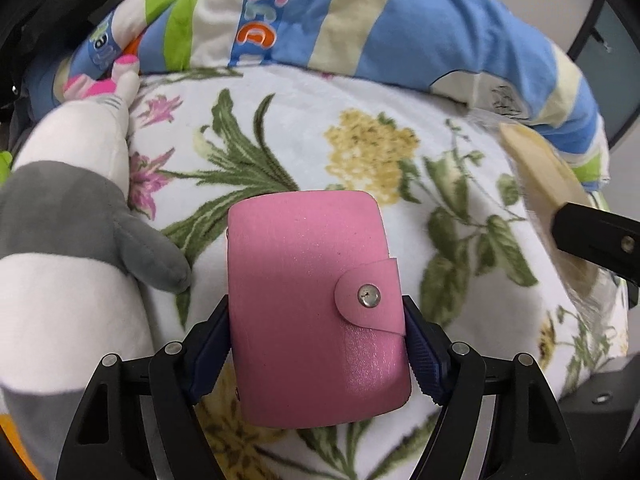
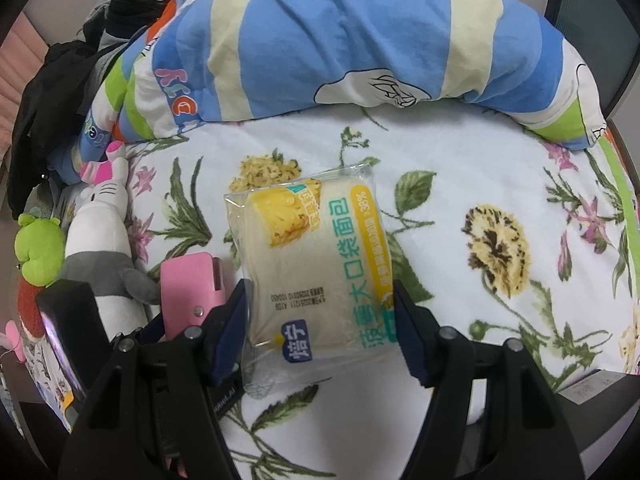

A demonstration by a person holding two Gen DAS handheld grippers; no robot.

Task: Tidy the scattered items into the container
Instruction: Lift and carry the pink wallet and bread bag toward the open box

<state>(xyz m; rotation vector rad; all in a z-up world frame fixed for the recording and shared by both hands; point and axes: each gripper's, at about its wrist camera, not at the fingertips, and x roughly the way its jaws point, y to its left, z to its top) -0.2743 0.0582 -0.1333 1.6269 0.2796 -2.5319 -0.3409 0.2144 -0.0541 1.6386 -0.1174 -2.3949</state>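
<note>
**Both grippers loaded, container nowhere in view**

Left gripper (image 1: 318, 354): pads pressed against both long edges of a pink card wallet (image 1: 316, 308), jaws set wide around it, snap flap with a metal stud facing up. Right gripper (image 2: 320, 334): about half open and clamped on a wrapped bread packet (image 2: 310, 264), blue pads biting into the clear film on either side. Wallet and packet both held just above the floral blanket (image 1: 360, 120), side by side, the wallet showing at the left of the right wrist view.

Progress, as a judgement: pick-up done for these two items; drop-off not yet done. No container visible in either view, so impossible to say what already sits in it or which way to carry.

Further out: grey-and-white plush toy (image 1: 68, 248) along the left edge, green plush (image 2: 38, 250) beyond it, striped quilt (image 2: 340, 40) bunched at the far side.

Writing: packet printed in Chinese, "大口袋面包" and "38%" legible, smaller date code too fine to trust. Quilt lettering partial, unreadable.
</note>
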